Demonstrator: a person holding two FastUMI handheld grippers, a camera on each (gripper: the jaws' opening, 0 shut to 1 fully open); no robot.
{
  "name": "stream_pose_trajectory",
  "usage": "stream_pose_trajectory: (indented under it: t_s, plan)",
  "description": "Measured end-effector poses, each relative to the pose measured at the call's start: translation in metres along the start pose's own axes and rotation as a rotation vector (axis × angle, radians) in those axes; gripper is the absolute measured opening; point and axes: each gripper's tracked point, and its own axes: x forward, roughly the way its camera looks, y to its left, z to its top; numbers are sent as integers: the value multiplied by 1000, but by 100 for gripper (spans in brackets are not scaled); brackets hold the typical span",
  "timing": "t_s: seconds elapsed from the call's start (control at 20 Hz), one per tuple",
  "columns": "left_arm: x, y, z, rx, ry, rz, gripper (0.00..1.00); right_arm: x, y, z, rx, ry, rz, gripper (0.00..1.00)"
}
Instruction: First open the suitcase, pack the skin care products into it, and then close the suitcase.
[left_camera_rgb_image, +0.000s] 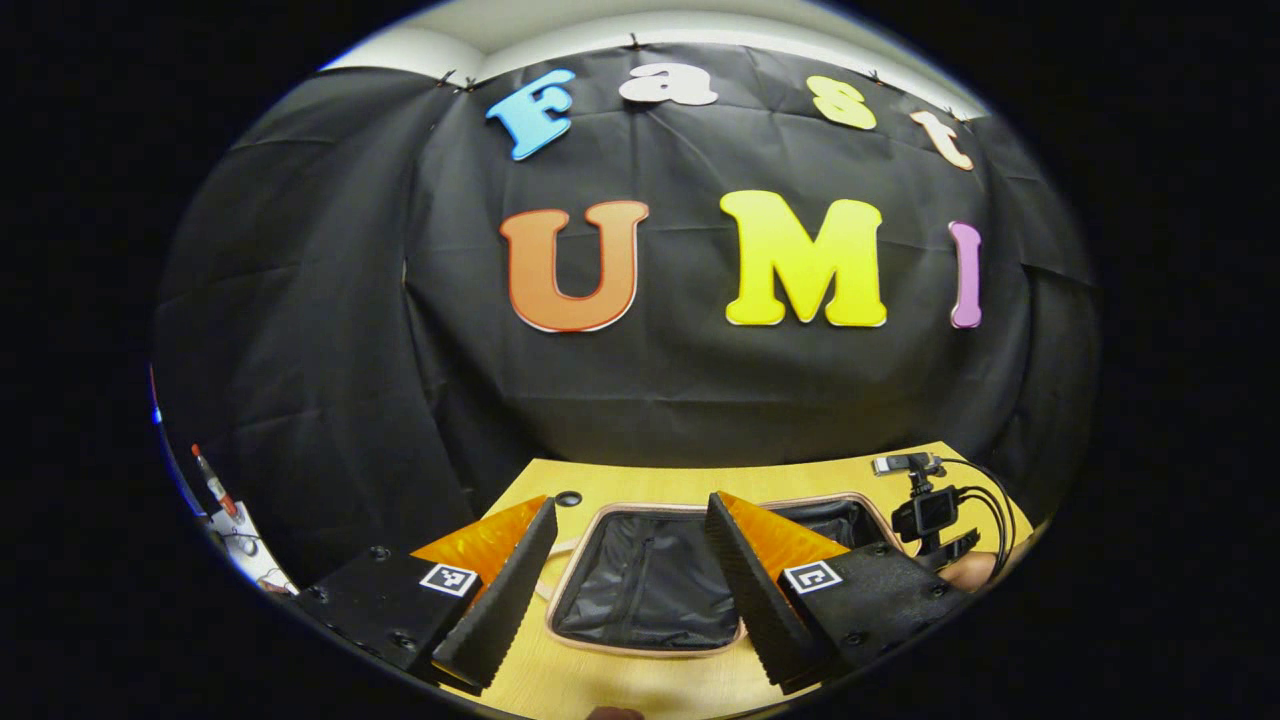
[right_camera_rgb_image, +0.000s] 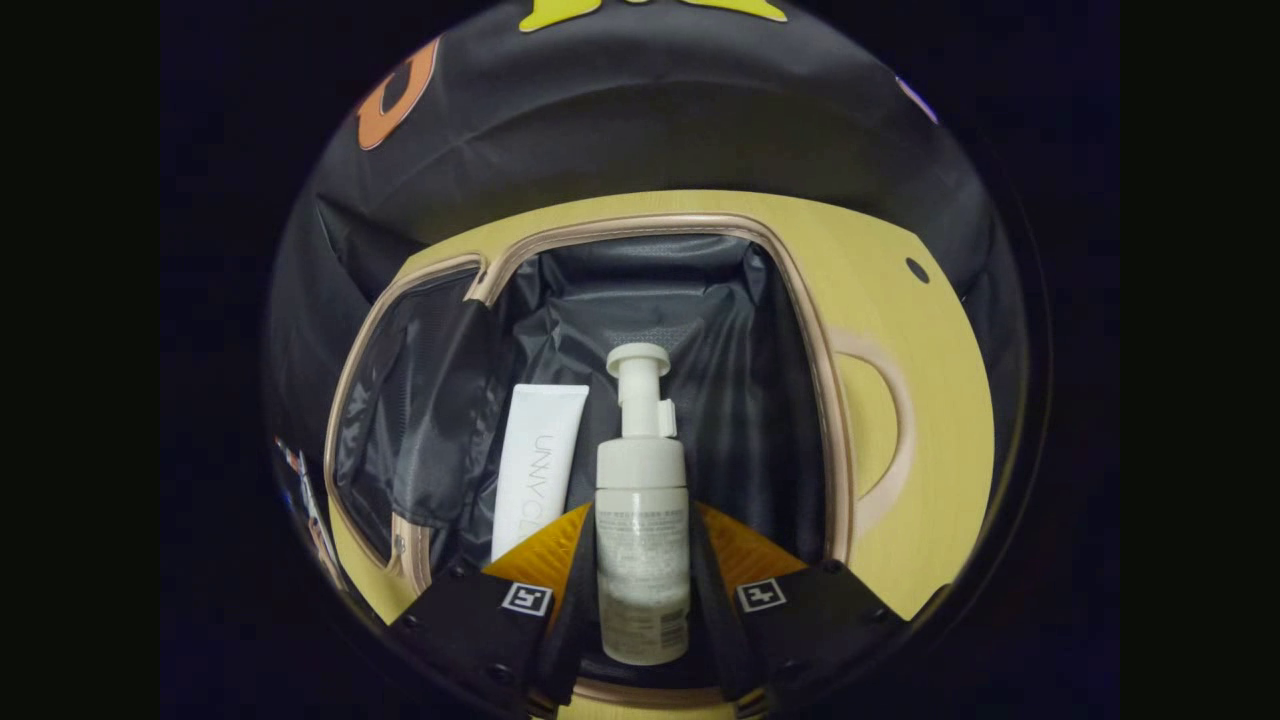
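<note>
The suitcase (right_camera_rgb_image: 836, 420) lies open on the wooden table (right_camera_rgb_image: 935, 400), with a beige rim and black lining. Its lid (right_camera_rgb_image: 400, 420) is folded out to the left. A white tube (right_camera_rgb_image: 535, 470) lies inside on the lining. My right gripper (right_camera_rgb_image: 642, 512) is shut on a white pump bottle (right_camera_rgb_image: 642, 520), held over the open case with the pump pointing away. In the left gripper view, my left gripper (left_camera_rgb_image: 630, 505) stands open with nothing between its fingers, just in front of the suitcase (left_camera_rgb_image: 650, 650). The right gripper's rig (left_camera_rgb_image: 928, 512), with cables, shows at the case's right end.
The suitcase handle (right_camera_rgb_image: 893, 430) loops out onto the table on the right. A small round hole (left_camera_rgb_image: 568, 497) sits in the tabletop (left_camera_rgb_image: 640, 478) at the far left corner. Part of a hand (left_camera_rgb_image: 968, 570) shows at the right. The black cloth wall closes the back.
</note>
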Motion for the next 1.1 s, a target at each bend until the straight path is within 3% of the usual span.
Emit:
stream_pose_trajectory:
  t_s: [0.1, 0.2, 0.35, 0.65, 0.7, 0.8, 0.95, 1.1]
  plan:
    - [4, 19, -6, -35, 22, 36, 95, -4, -1, 0, 5, 3, 2, 50]
    - [7, 27, -6, -77, 22, 26, 95, -14, 5, 6, -8, -27, 29, 53]
    - [18, 48, -18, -92, 42, 40, 96, -48, 8, 26, -82, -131, 25, 81]
    - [68, 104, -84, -178, 162, 89, 96, -169, 17, 67, -198, -384, 109, 77]
    - [75, 111, -99, -193, 195, 97, 96, -187, 14, 70, -214, -412, 109, 81]
    - [95, 127, -130, -225, 245, 113, 96, -222, 5, 75, -235, -465, 105, 77]
    - [119, 140, -168, -249, 310, 119, 96, -267, -18, 78, -263, -527, 70, 81]
    - [138, 135, -207, -371, 393, 88, 97, -307, -29, 71, -264, -538, 66, 77]
